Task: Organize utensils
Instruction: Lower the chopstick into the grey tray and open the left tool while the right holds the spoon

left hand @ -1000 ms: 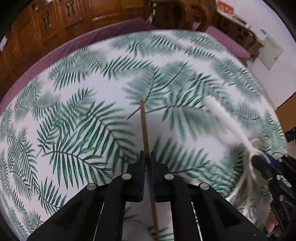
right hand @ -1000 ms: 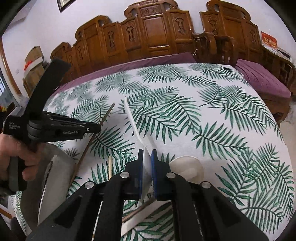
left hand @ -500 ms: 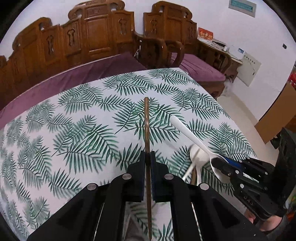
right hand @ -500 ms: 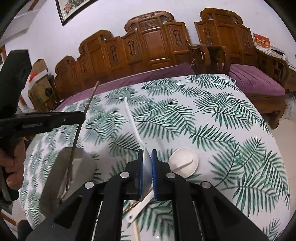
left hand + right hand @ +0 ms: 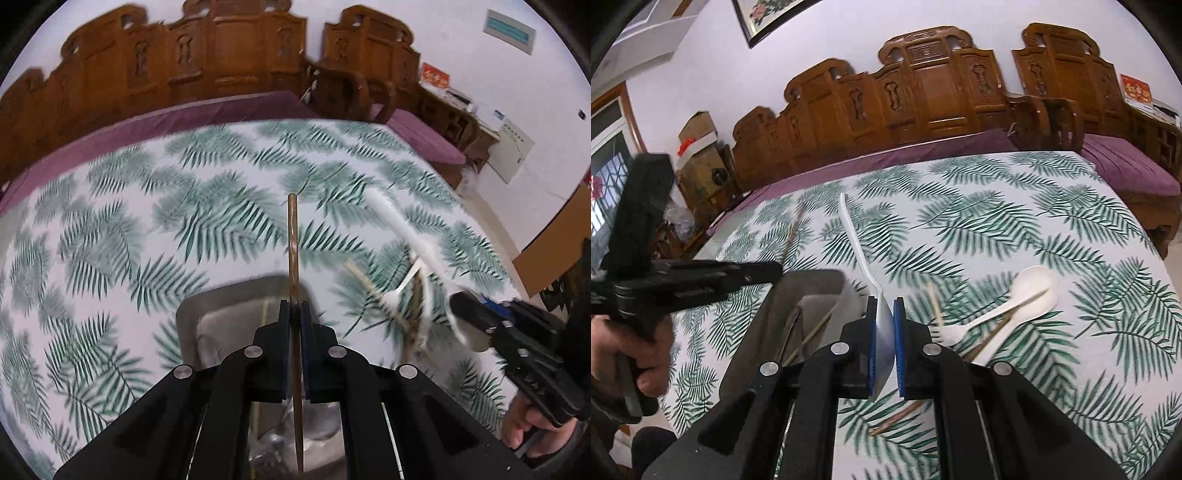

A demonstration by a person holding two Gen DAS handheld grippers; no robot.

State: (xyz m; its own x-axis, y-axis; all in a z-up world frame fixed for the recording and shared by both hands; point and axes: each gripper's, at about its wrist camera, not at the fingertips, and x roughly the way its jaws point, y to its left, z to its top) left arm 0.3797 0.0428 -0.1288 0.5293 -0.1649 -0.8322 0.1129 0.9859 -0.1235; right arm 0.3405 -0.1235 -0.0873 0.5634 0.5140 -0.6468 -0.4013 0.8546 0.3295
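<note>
My left gripper (image 5: 294,314) is shut on a dark brown chopstick (image 5: 292,236) that points forward, held above a metal tray (image 5: 192,314). My right gripper (image 5: 885,314) is shut on the bowl of a white plastic spoon (image 5: 854,236), its handle pointing forward, just right of the tray (image 5: 764,332). The tray holds a few chopsticks (image 5: 812,332). In the left wrist view the right gripper (image 5: 465,314) and its spoon (image 5: 391,218) are at the right. In the right wrist view the left gripper (image 5: 768,273) is over the tray's left side.
Two white soup spoons (image 5: 1030,295) and loose chopsticks (image 5: 934,302) lie on the leaf-print tablecloth (image 5: 1034,229) right of the tray. Another chopstick (image 5: 897,417) lies near the front. Carved wooden benches (image 5: 923,96) with purple cushions stand behind the table.
Both grippers have moved over and beside the metal tray, which has come into view under the left gripper. Each keeps its utensil.
</note>
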